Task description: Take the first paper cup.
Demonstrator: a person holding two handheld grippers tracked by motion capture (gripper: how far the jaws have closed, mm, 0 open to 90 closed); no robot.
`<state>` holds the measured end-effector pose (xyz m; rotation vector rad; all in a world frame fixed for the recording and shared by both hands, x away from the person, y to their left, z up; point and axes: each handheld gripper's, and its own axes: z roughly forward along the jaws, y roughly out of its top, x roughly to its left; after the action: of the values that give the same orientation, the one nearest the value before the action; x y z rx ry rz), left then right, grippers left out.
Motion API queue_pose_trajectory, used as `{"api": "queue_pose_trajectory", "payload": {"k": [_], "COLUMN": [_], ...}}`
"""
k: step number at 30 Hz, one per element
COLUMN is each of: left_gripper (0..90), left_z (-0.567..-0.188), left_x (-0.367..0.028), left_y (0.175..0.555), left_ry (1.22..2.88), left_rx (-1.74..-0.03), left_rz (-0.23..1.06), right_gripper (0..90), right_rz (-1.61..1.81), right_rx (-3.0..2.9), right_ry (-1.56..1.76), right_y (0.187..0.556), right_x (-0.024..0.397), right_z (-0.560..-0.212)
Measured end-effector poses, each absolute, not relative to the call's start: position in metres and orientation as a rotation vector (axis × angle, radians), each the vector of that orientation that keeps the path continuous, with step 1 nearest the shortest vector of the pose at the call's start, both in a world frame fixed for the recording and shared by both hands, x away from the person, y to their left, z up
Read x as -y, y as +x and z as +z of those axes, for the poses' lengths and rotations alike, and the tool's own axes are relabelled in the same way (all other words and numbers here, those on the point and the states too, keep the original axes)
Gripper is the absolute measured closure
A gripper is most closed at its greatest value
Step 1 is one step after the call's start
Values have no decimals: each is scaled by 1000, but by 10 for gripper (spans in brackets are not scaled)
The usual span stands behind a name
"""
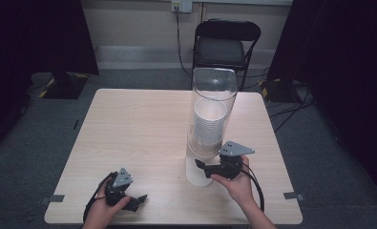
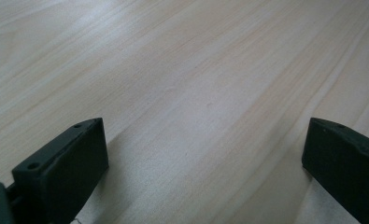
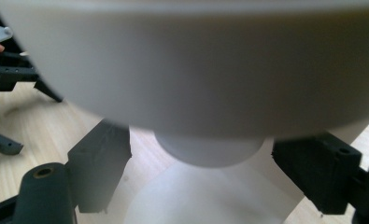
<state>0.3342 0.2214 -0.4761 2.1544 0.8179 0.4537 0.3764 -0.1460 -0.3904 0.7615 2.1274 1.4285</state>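
**A:** Nearest you, your left tongs (image 1: pixel 139 198) rest low over the counter (image 1: pixel 143 129) at its near edge, jaws spread wide with bare wood between them, holding nothing. They are idle for this step.

**B:** And the right?

**A:** Your right tongs (image 1: pixel 200 165) sit at the foot of the cup dispenser (image 1: pixel 212 119), the tall clear tube standing right of the counter's middle with a stack of paper cups (image 1: pixel 209 125) inside. In the right gripper view the jaws stand partly open on either side of the lowest cup (image 3: pixel 210 151) poking out beneath the dispenser's broad white collar, not yet pressing on it (I can't see contact on either pad).

**B:** So which step is this?

**A:** I'd judge you're about to take a cup from the bottom. Next you need to close on that cup's wall gently, enough to hold without crushing it, then draw straight down so just one comes free.
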Motion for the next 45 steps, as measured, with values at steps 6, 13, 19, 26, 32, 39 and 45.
{"api": "queue_pose_trajectory", "payload": {"k": [6, 13, 19, 26, 32, 39, 45], "left_gripper": [0, 0, 0, 0, 0, 0, 0], "left_z": [-476, -476, -476, -476, -476, -476, -476], "left_x": [-222, -222, -222, -221, -222, -222, -222], "left_y": [334, 334, 334, 334, 334, 333, 333], "left_ry": [2158, 2161, 2161, 2154, 2153, 2152, 2151], "left_rx": [-816, -814, -813, -819, -821, -827, -829], "left_rz": [455, 456, 455, 454, 458, 457, 455], "right_gripper": [249, 286, 328, 350, 356, 361, 370], "right_rz": [1459, 1489, 1507, 1538, 1509, 1511, 1258], "right_rx": [-2061, -2019, -2017, -2015, -2018, -2011, -2205], "right_ry": [728, 722, 695, 689, 658, 647, 675], "right_y": [376, 379, 381, 382, 381, 381, 382], "right_x": [142, 138, 140, 143, 143, 144, 154], "right_z": [-387, -379, -382, -393, -394, -396, -433]}}
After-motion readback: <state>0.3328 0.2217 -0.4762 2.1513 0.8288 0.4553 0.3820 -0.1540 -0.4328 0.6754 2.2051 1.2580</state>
